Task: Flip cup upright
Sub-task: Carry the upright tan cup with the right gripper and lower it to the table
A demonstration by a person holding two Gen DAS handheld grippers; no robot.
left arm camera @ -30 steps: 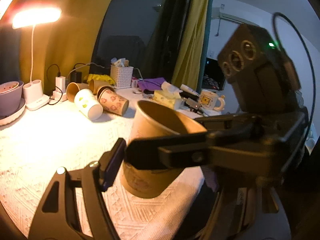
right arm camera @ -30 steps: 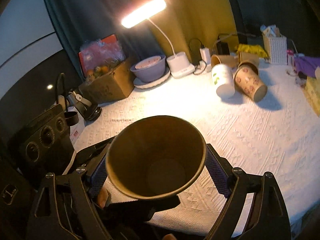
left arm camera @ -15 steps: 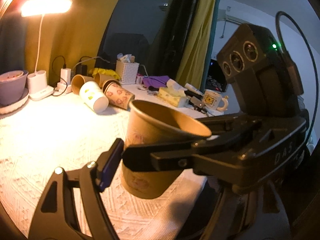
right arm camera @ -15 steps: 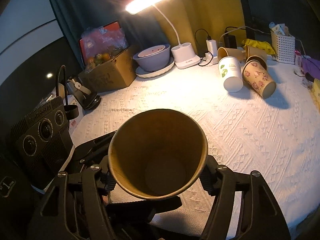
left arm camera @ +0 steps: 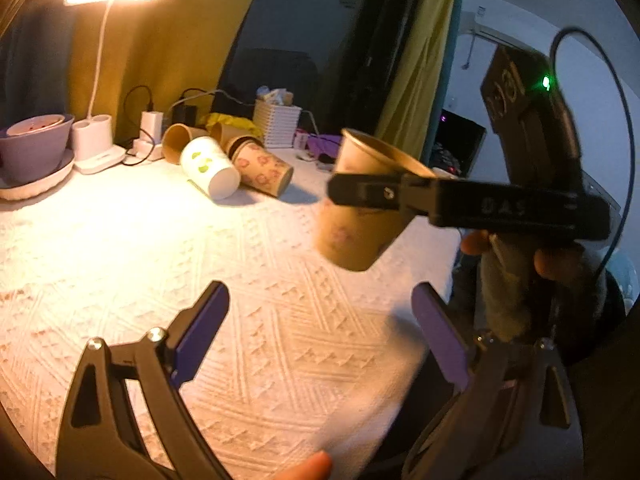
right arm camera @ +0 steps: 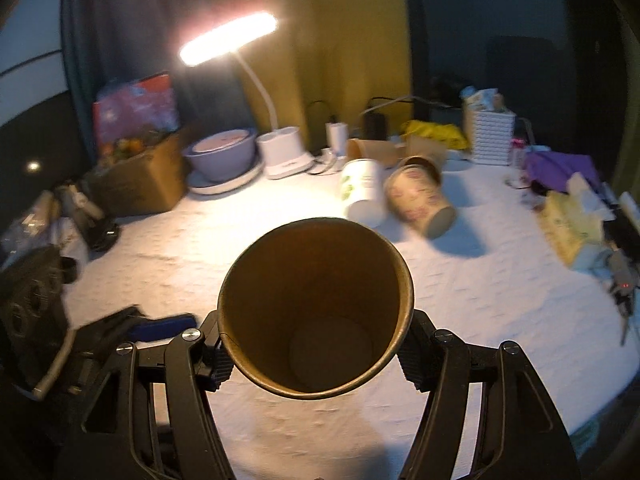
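Observation:
A brown paper cup [right arm camera: 316, 312] with a faint floral print is held mouth-up in my right gripper [right arm camera: 316, 356], whose pads press on its two sides. In the left wrist view the same cup [left arm camera: 356, 216] hangs above the white tablecloth [left arm camera: 160, 264], clamped by the right gripper's black finger [left arm camera: 440, 196]. My left gripper [left arm camera: 324, 340] is open and empty, its purple pads [left arm camera: 200, 332] wide apart, below and nearer than the cup.
Several paper cups lie on their sides at the back: a white one [left arm camera: 208, 168], a floral one [left arm camera: 262, 170], brown ones behind. A lit desk lamp [left arm camera: 100, 140], a purple bowl [left arm camera: 34, 148], a white basket [left arm camera: 276, 124] and clutter [right arm camera: 576, 216] along the right edge.
My left gripper has let go of the cup, opened and drawn back. The right gripper has carried the cup up and away, still upright.

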